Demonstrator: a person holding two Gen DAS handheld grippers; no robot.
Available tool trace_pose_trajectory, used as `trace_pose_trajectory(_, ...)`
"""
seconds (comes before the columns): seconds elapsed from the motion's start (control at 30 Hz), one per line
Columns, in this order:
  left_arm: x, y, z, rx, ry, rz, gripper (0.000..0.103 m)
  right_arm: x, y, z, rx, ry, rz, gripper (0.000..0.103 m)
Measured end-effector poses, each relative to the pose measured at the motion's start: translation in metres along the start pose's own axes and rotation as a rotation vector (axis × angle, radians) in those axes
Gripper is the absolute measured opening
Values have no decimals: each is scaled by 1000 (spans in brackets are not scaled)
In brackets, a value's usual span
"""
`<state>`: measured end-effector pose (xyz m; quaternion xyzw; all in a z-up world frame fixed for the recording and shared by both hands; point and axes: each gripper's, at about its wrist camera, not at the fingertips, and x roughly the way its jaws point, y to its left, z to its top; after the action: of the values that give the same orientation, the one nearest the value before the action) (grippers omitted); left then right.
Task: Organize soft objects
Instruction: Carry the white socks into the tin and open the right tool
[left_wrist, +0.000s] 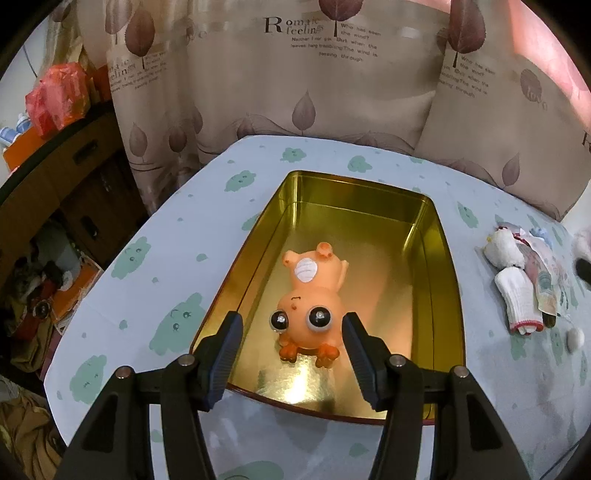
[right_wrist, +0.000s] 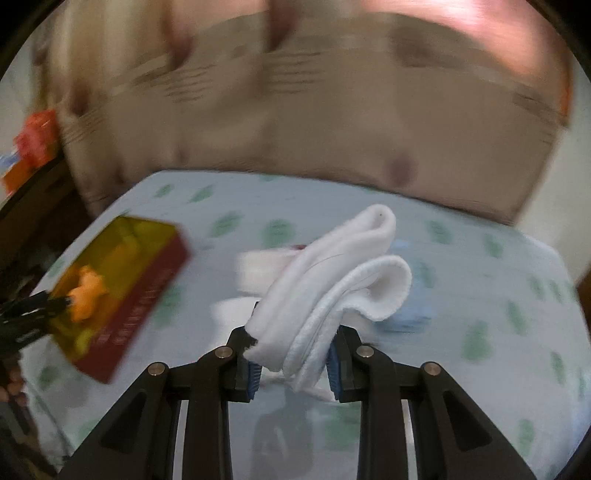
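Observation:
An orange rubber toy (left_wrist: 310, 295) with bulging eyes lies on its back inside an open gold tin (left_wrist: 436, 258). My left gripper (left_wrist: 291, 325) hovers open over the tin's near end. Its fingers (left_wrist: 229, 343) stand on either side of the toy's head, with a gap on the left side. In the blurred right wrist view, my right gripper (right_wrist: 291, 336) is shut on a folded white sock (right_wrist: 332, 280), lifted above the table. The tin (right_wrist: 144, 291) with its red sides, the toy (right_wrist: 86, 291) and the left gripper (right_wrist: 33, 314) sit at that view's left.
A pile of socks and small cloth items (left_wrist: 521, 280) lies on the table to the right of the tin, with a small white ball (left_wrist: 574, 338) near it. The tablecloth (left_wrist: 155, 280) is pale with green prints. A leaf-print curtain (left_wrist: 295, 81) hangs behind, and cluttered shelves (left_wrist: 55, 206) stand at the left.

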<state>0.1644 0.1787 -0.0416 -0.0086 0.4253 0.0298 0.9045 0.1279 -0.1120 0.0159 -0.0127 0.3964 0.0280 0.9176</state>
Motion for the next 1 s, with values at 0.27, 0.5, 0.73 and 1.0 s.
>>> trace_pose_trajectory(0.27,-2,2,2,-5,-20,10,57,44,103,27,-154,52,149,26)
trace_pose_trajectory(0.5,-4,7,4,-31,-22,-13,57,90,161,53,-237,93,201,26)
trace_pose_trajectory(0.73,-2,16,6,-75,-10,-21,57,126,192,56,-316,161,209,27)
trace_pose_trajectory(1.0,0,20,7,-86,2,-32,57,152,209,55,-357,200,203,32)
